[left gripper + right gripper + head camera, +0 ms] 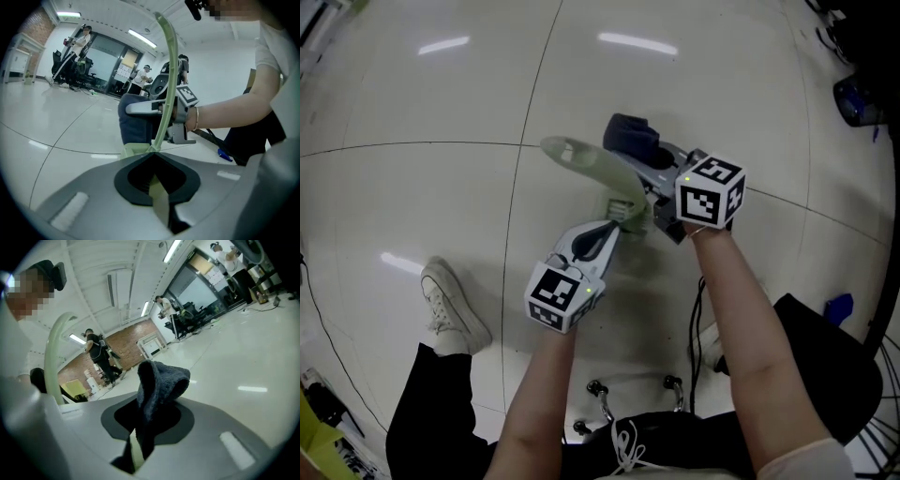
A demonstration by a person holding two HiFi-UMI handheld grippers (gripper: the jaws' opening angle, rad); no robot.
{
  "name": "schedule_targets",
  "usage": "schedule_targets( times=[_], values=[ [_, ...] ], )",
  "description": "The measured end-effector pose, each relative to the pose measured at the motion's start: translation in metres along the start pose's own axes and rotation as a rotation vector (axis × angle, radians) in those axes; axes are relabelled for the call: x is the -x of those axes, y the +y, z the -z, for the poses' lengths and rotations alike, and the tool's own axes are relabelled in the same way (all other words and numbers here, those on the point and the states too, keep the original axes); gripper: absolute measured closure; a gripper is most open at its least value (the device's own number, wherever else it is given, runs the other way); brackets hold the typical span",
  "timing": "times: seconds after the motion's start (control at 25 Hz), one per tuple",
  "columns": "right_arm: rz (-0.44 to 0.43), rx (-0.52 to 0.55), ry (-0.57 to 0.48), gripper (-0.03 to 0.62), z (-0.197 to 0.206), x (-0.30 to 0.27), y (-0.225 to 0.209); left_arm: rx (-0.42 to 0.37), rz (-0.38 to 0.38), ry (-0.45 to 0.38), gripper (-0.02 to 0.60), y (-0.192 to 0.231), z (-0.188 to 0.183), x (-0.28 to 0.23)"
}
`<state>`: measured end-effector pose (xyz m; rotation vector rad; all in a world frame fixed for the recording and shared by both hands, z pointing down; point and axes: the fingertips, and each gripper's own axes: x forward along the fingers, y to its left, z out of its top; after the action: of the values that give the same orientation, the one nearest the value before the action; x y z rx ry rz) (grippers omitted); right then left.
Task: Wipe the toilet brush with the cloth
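Observation:
The pale green toilet brush is held in the air, slanting up and left in the head view. My left gripper is shut on its thin lower end. In the left gripper view the green handle rises from the jaws of that gripper and curves overhead. My right gripper is shut on a dark blue cloth, which sits against the brush near its wide end. In the right gripper view the cloth bunches up out of the jaws of that gripper, and the brush arcs at the left.
A white sneaker stands on the glossy tiled floor at lower left. Chair casters and a black seat lie close below my arms. A small blue object is at right. People and office chairs stand far off.

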<state>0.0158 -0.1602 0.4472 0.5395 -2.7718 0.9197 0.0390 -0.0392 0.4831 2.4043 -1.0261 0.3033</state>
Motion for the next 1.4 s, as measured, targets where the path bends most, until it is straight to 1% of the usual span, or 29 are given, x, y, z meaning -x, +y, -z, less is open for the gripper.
schedule_targets(
  times=[0.08, 0.16, 0.28, 0.36, 0.48, 0.64, 0.76, 0.84, 0.92, 1.04, 1.12, 1.2, 1.24, 1.32, 1.4],
  values=[
    [-0.063, -0.011, 0.081, 0.529, 0.013, -0.016, -0.001, 0.002, -0.003, -0.013, 0.575, 0.0, -0.001, -0.001],
    [-0.108, -0.032, 0.169, 0.53, 0.03, -0.023, -0.005, 0.001, -0.004, -0.02, 0.575, 0.0, -0.003, -0.005],
    [-0.142, -0.079, 0.271, 0.53, 0.055, -0.024, -0.012, 0.002, -0.006, -0.028, 0.575, 0.003, -0.005, -0.007],
    [-0.153, -0.108, 0.298, 0.53, 0.067, -0.021, -0.017, -0.006, -0.007, -0.029, 0.575, 0.005, -0.006, -0.006],
    [-0.149, -0.147, 0.275, 0.53, 0.074, -0.007, -0.027, -0.028, 0.001, -0.027, 0.575, 0.005, -0.007, -0.007],
    [-0.129, -0.239, 0.246, 0.53, 0.091, 0.014, -0.039, -0.009, 0.02, -0.042, 0.575, 0.003, -0.006, -0.006],
    [-0.107, -0.338, 0.183, 0.53, 0.098, 0.029, -0.046, -0.006, 0.027, -0.044, 0.575, 0.003, -0.005, -0.006],
    [-0.077, -0.371, 0.152, 0.53, 0.098, 0.037, -0.05, -0.009, 0.035, -0.041, 0.575, 0.003, -0.005, -0.006],
    [-0.037, -0.354, 0.15, 0.53, 0.098, 0.045, -0.051, -0.014, 0.044, -0.034, 0.575, 0.0, -0.003, -0.006],
    [0.057, -0.255, 0.139, 0.53, 0.09, 0.063, -0.047, -0.041, 0.057, -0.01, 0.575, -0.006, 0.001, -0.007],
    [0.135, -0.177, 0.079, 0.53, 0.072, 0.076, -0.038, -0.05, 0.075, 0.012, 0.575, -0.007, 0.003, -0.007],
    [0.205, -0.102, -0.024, 0.53, 0.045, 0.089, -0.022, -0.032, 0.099, 0.026, 0.575, -0.006, 0.004, -0.006],
    [0.224, -0.063, -0.081, 0.53, 0.031, 0.096, -0.011, -0.018, 0.106, 0.032, 0.575, -0.005, 0.003, -0.005],
    [0.226, 0.013, -0.176, 0.53, 0.008, 0.108, 0.014, 0.011, 0.11, 0.03, 0.575, 0.001, 0.0, -0.002],
    [0.197, 0.07, -0.22, 0.53, -0.005, 0.117, 0.037, 0.017, 0.109, 0.011, 0.575, 0.009, -0.008, 0.005]
  ],
)
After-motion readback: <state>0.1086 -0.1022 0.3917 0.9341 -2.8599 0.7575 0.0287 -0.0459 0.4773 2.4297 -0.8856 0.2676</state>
